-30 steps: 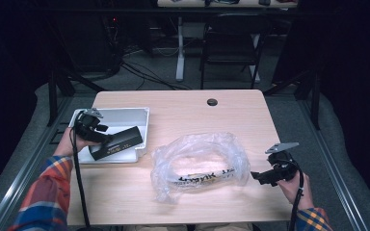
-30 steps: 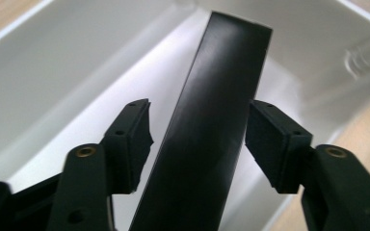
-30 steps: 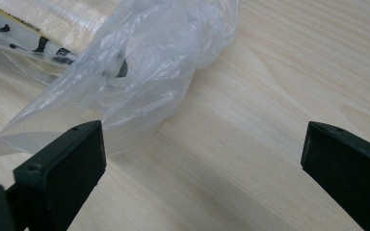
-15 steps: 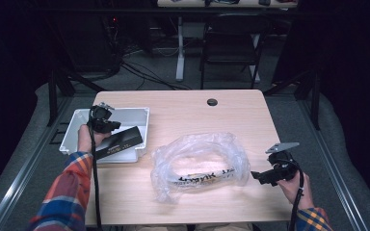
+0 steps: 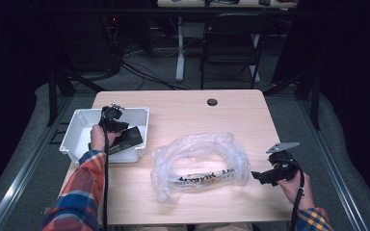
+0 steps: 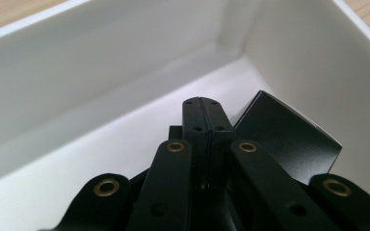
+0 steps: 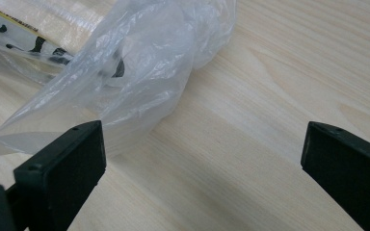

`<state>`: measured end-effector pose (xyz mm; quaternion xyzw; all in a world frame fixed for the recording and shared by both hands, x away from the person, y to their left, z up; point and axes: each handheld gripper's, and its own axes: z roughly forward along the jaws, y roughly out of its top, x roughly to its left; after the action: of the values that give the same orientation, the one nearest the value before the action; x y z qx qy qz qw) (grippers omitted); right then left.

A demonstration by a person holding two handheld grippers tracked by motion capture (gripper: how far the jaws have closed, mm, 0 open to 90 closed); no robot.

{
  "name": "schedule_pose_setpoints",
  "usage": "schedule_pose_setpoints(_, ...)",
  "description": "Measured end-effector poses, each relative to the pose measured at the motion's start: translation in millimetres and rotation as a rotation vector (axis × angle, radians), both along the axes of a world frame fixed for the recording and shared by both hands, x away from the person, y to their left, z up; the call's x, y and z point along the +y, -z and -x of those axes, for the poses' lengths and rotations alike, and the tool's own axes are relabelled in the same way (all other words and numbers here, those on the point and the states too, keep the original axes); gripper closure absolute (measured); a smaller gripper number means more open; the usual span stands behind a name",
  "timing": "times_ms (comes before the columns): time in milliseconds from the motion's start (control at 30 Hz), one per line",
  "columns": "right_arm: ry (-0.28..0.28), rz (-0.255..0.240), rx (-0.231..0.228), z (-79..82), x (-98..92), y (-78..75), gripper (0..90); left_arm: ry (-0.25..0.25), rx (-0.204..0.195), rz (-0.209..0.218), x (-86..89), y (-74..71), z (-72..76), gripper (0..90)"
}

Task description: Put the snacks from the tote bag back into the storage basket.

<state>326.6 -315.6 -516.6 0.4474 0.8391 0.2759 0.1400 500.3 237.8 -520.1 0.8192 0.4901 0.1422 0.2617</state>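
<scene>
Black packet is lying just beside my left gripper, whose jaws are meeting on nothing; my right gripper is gaping empty, risking missing the bag.

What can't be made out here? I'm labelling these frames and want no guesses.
- Print on the plastic bag: too small in the high view, cut off by the edge in the right gripper view.
- Black box in the white bin: largely hidden by the left gripper; whether it's pinched is unclear.
</scene>
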Motion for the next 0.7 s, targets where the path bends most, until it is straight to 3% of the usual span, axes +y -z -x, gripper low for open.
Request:
schedule_pose_setpoints(300,0.001,0.004,-0.001,0.1,0.3,-0.1,1.4,0.051,0.038,-0.024,-7.7,1.1,3.7,90.0)
schedule_pose_setpoints(700,0.002,0.003,-0.002,0.2,0.2,-0.3,1.3,0.071,0.053,-0.020,-12.1,3.4,11.8,90.0)
